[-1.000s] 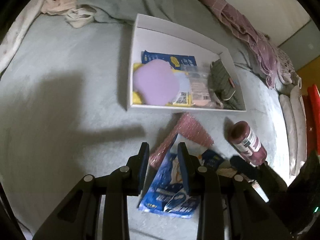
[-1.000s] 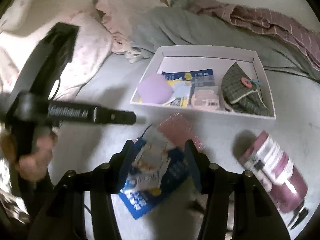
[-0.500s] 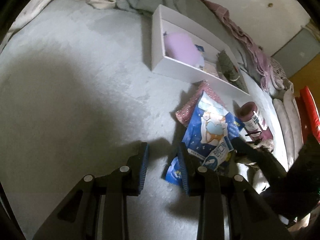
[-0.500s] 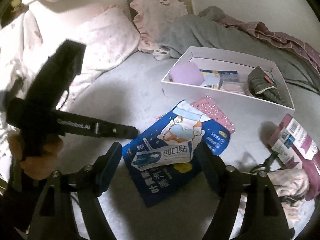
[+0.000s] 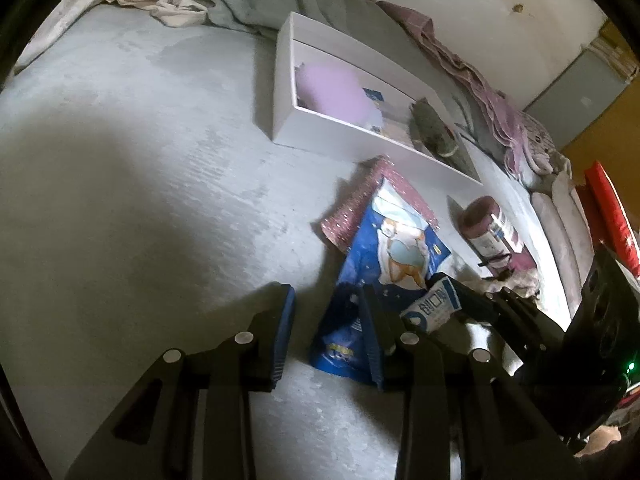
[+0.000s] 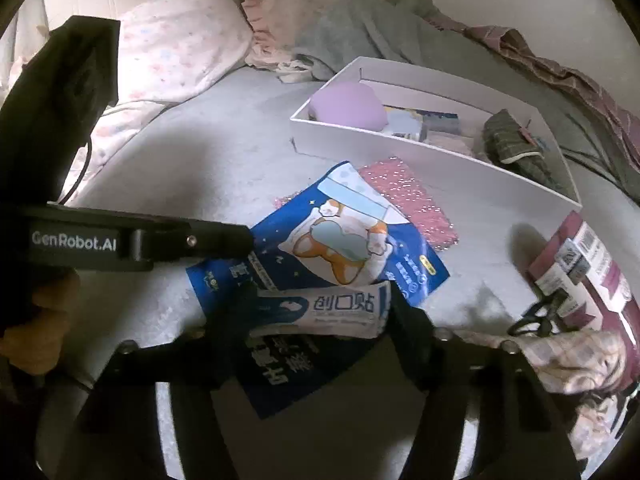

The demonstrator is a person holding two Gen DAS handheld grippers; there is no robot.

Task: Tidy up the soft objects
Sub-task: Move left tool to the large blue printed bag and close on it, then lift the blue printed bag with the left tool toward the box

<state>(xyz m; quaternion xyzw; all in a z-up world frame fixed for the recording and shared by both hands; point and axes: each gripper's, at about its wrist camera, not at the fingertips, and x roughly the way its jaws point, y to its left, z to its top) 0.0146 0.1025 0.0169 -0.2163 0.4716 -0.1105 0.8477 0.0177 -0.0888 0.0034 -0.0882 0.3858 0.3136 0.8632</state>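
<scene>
- A bed covered in a pale grey-green sheet [image 5: 140, 168] fills both views, with a pink flowered pillow [image 6: 176, 52] at its head and a rumpled grey blanket [image 6: 360, 28] and a mauve striped cloth [image 5: 472, 80] along the wall side.
- A white box [image 6: 460, 160] sits on the sheet and holds a lilac pad [image 6: 348, 106], some flat packets and a green checked pouch [image 6: 512, 140] at its far right end.
- Just in front of the box lies a pink glittery sheet [image 6: 412, 204], partly under a large blue packet [image 6: 340, 248] printed with a cartoon dog (the packet overlaps the pink sheet's near corner).
- A maroon labelled pack [image 6: 588, 264] lies to the right of the blue packet, with a black clip [image 6: 536, 316] and a checked cloth [image 6: 576, 356] beside it.
- The right tongs [image 6: 320, 312] are closing on a small white-and-blue sachet [image 6: 336, 308], which spans the gap between the fingers and touches both, just above the blue packet.
- The left tongs [image 5: 326, 332] are at a middling gap and opening slightly; the lower corner of the blue packet lies between the fingers, but no pad presses on it as far as the left wrist view shows.
- In the right wrist view the left tongs' tip rests at the blue packet's left edge, a hand [image 6: 36, 320] gripping the handle.
</scene>
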